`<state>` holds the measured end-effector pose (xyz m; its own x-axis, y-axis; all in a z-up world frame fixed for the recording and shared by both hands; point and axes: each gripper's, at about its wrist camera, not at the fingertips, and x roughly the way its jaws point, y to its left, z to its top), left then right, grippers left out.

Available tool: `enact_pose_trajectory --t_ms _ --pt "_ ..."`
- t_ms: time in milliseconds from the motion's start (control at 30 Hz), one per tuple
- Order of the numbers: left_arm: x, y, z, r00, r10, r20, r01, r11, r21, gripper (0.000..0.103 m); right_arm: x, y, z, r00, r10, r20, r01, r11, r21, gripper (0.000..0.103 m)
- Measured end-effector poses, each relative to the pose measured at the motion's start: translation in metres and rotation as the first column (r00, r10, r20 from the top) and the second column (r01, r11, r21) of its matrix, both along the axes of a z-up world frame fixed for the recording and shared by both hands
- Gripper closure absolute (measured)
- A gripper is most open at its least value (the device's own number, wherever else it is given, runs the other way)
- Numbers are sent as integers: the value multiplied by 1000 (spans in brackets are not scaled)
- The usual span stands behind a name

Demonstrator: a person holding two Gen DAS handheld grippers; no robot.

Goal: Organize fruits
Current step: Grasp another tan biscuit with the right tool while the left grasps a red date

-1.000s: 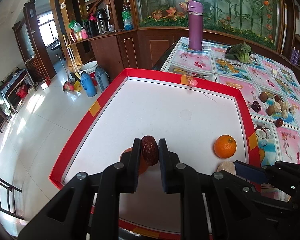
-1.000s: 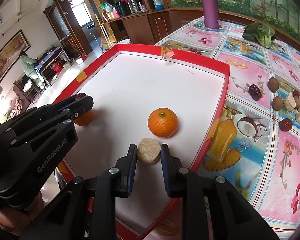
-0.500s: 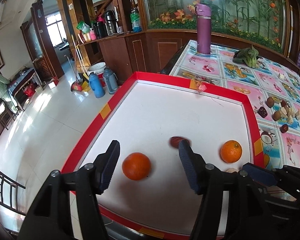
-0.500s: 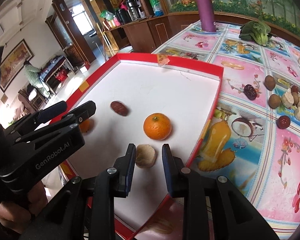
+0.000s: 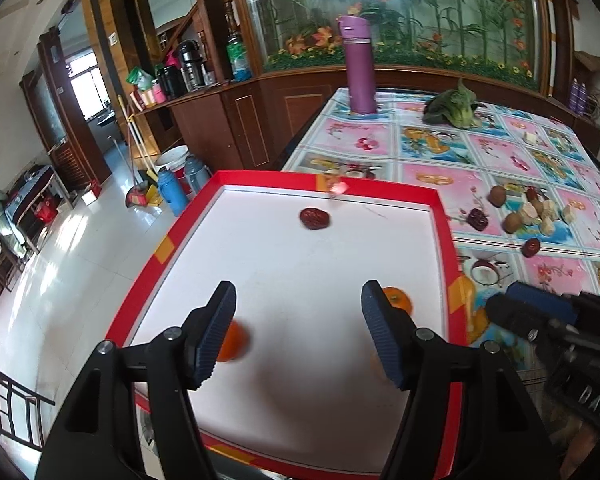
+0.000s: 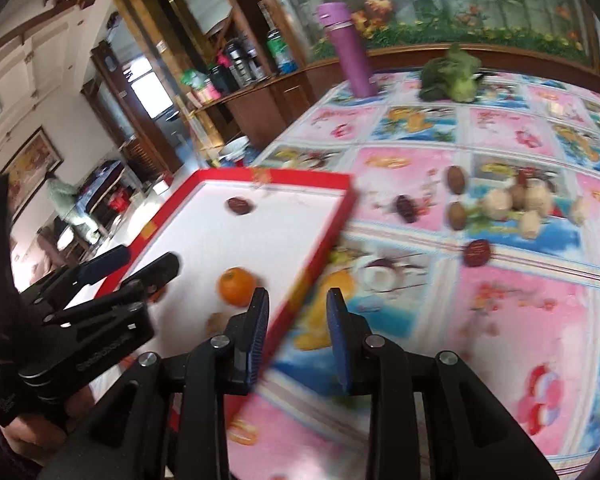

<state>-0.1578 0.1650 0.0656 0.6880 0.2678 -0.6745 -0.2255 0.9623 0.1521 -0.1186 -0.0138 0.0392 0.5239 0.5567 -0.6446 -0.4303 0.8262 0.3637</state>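
Dropped the date near the tray's far edge; my left gripper is wide, empty. Right-wrist view: right gripper half-open, empty, over the tray's right edge, probably fetching loose fruit next.

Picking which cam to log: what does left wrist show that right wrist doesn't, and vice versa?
Only left wrist: the blurred orange fruit behind its left jaw, and the blue thermos flasks on the floor. Only right wrist: the small tan round fruit in the tray. Both: the red-rimmed white tray, dark red date, stemmed orange tangerine, purple bottle.
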Motion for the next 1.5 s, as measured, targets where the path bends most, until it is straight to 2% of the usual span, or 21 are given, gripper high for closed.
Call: enact_pose_trajectory --t_ms 133,267,467,567,800,967,1000,1033,1067,1300,1400,1500 --pt "6 -23 4 999 -48 -2 48 999 10 36 13 -46 -8 994 -111 -21 111 994 -7 73" --pt "18 -49 4 992 -123 -27 122 992 -21 35 26 -83 -15 980 -194 -46 193 981 -35 73" --pt "46 -95 -4 960 -264 -89 256 962 -91 35 48 -110 -16 969 -244 -32 240 966 -98 73" --pt "65 -113 -12 944 -305 -126 290 949 -128 35 63 -115 -19 968 -248 -36 241 962 -129 73" --pt "84 -120 -22 936 -314 -161 292 945 -147 35 95 -101 -28 976 -210 -48 197 960 -200 73" --pt "93 -121 -27 926 -333 -181 301 936 -182 35 102 -87 -30 981 -193 4 187 946 -266 73" --pt "94 -122 -27 923 -340 -180 306 933 -190 35 102 -87 -30 982 -191 12 187 945 -270 74" --pt "96 -124 -27 921 -347 -179 314 930 -192 35 103 -88 -30 982 -188 21 186 943 -277 80" --pt "97 -126 -27 917 -356 -178 322 927 -192 35 103 -89 -31 982 -187 30 188 939 -287 81" --pt "113 -148 -37 886 -416 -207 366 899 -240 35 108 -121 -28 974 -226 -25 217 957 -195 81" --pt "120 -159 -41 873 -435 -219 378 888 -261 35 107 -126 -22 971 -239 -16 233 957 -173 81" --pt "124 -168 -46 862 -452 -229 390 880 -270 43 105 -127 -19 972 -233 -20 228 963 -146 81"
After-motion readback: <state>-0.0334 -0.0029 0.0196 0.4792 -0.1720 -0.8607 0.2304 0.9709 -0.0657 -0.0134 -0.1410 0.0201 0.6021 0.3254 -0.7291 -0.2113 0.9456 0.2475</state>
